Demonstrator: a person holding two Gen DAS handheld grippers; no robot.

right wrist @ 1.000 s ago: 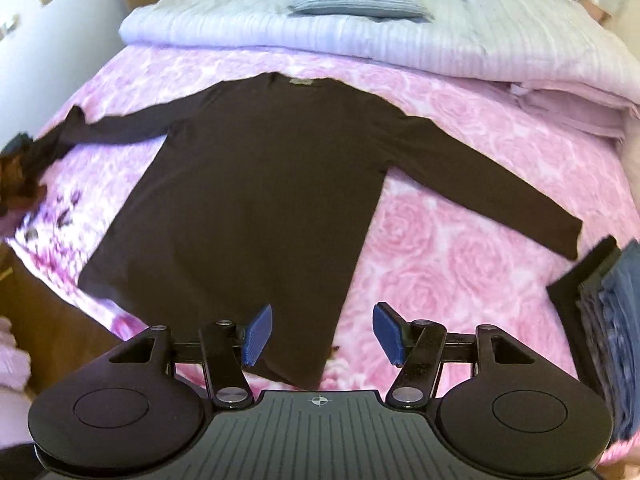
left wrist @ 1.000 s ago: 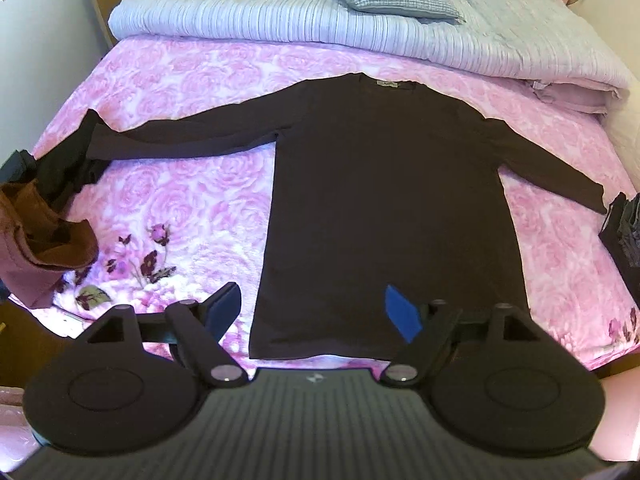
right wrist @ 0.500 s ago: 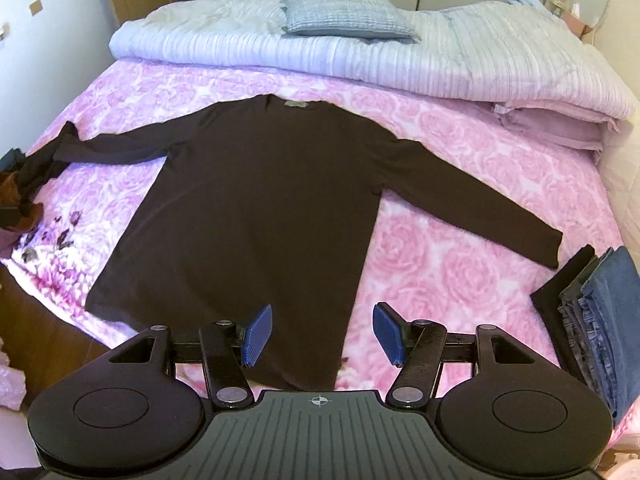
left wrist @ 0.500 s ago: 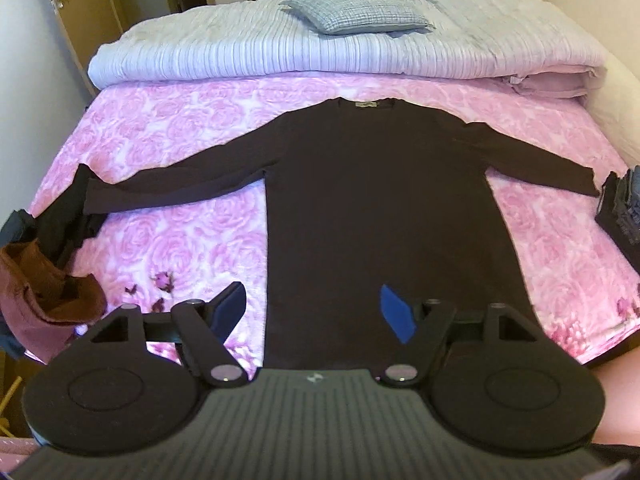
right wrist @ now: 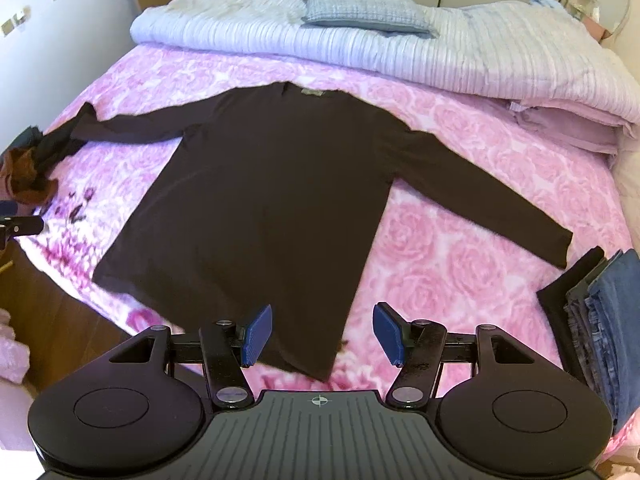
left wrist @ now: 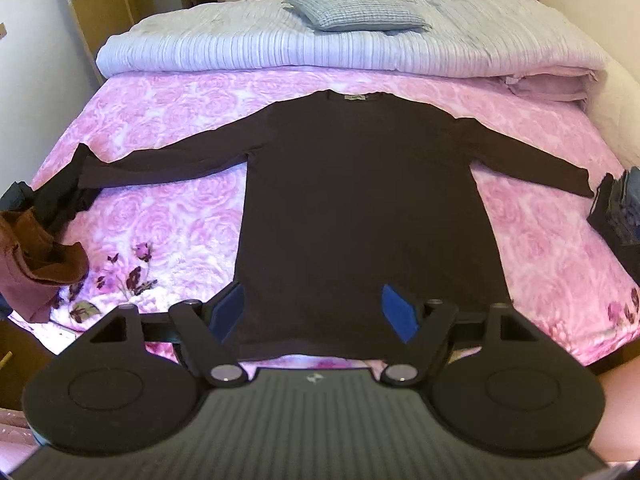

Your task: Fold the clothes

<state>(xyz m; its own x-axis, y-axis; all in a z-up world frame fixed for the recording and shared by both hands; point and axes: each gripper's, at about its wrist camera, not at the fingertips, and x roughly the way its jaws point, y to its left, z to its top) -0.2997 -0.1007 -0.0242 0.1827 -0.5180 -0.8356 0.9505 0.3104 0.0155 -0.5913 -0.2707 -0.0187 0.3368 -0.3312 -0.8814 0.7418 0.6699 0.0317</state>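
A dark long-sleeved shirt point(left wrist: 360, 200) lies flat, face up, on the pink rose bedspread point(left wrist: 160, 216), with both sleeves spread out to the sides. My left gripper point(left wrist: 312, 304) hovers open over the shirt's hem, with only the flat cloth seen between its blue pads. In the right wrist view the same shirt point(right wrist: 272, 200) runs diagonally. My right gripper point(right wrist: 323, 332) stands open above its lower right hem corner. Neither gripper touches the cloth.
A folded stack of jeans and dark clothes point(right wrist: 600, 320) lies at the bed's right edge near the right cuff. A brown and black heap of clothes point(left wrist: 36, 256) lies at the left edge by the left cuff. A folded quilt point(left wrist: 240, 48) and pillow point(left wrist: 356, 12) fill the bed's head.
Both views have drawn back and tilted up a little, showing more of the quilt and the wall behind. The shirt has not moved and both grippers stay open.
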